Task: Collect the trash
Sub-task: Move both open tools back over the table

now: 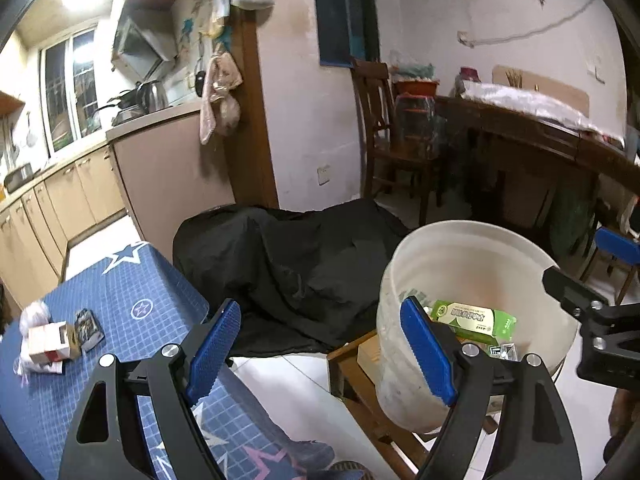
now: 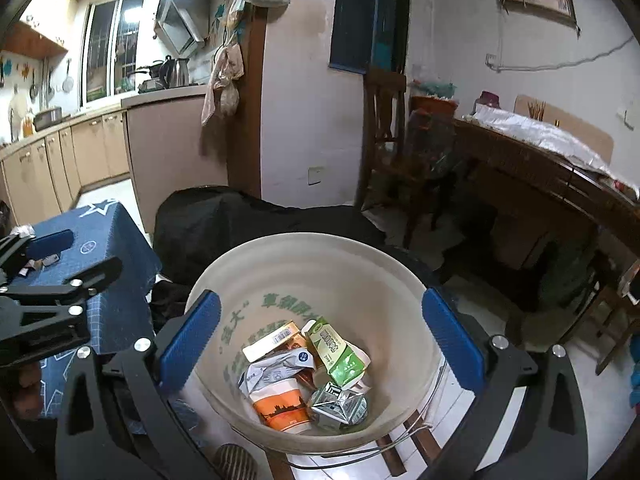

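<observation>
Right tool (image 2: pixel 320 344) is held wide open, empty, above bucket (image 2: pixel 280 264); left tool (image 1: pixel 320 352) is open, empty. Remaining box (image 1: pixel 50 344) on worktop (image 1: pixel 132 280), left of it, should be fetched.

A home: kitchen cabinets (image 2: pixel 60 156), kettle (image 2: pixel 178 71), wooden dining table (image 2: pixel 552 184).

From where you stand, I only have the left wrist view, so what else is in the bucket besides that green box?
Observer: An orange paper cup, a crumpled silver carton and a tan box lie beside the green box.
Operator: Is the right gripper holding anything?
Observer: No, the right gripper stands open over the bucket, nothing between its pads.
Operator: Does the bucket have a handle?
Observer: Yes, a wire handle hangs down its near side.
</observation>
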Motion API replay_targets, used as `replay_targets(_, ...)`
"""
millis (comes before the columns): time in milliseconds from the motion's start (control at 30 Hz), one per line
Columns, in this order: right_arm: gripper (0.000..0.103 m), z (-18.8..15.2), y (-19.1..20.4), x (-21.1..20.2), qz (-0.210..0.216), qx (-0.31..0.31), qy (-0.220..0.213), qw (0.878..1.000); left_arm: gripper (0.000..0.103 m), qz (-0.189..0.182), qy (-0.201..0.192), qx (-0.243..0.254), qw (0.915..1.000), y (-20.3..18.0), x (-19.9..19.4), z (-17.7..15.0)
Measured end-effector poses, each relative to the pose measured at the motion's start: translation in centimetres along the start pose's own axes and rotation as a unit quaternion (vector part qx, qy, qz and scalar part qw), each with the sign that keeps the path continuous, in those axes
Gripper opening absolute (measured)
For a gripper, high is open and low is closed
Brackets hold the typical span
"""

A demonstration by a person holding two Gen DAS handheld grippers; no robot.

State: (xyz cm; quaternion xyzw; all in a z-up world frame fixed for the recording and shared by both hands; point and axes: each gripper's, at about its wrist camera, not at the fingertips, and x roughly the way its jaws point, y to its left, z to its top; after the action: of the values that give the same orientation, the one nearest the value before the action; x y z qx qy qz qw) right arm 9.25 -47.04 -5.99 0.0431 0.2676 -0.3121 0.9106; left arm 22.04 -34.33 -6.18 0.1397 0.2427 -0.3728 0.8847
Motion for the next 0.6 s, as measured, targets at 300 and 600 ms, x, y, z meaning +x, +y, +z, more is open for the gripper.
replay_targets(300, 0.098, 0.5, 3.2, -0.3, -0.008, -0.032, 0.002, 0.999, 0.083, 0.019, 0.004, -0.017, 0.9997, 3.0, -1.8, -1.5)
replay_targets(600, 0.098, 1.1, 6.6, -1.6, -0.009, -0.075, -0.019, 0.997, 0.083, 0.04, 0.003, -0.059, 0.9975, 6.3, -3.6, -2.1)
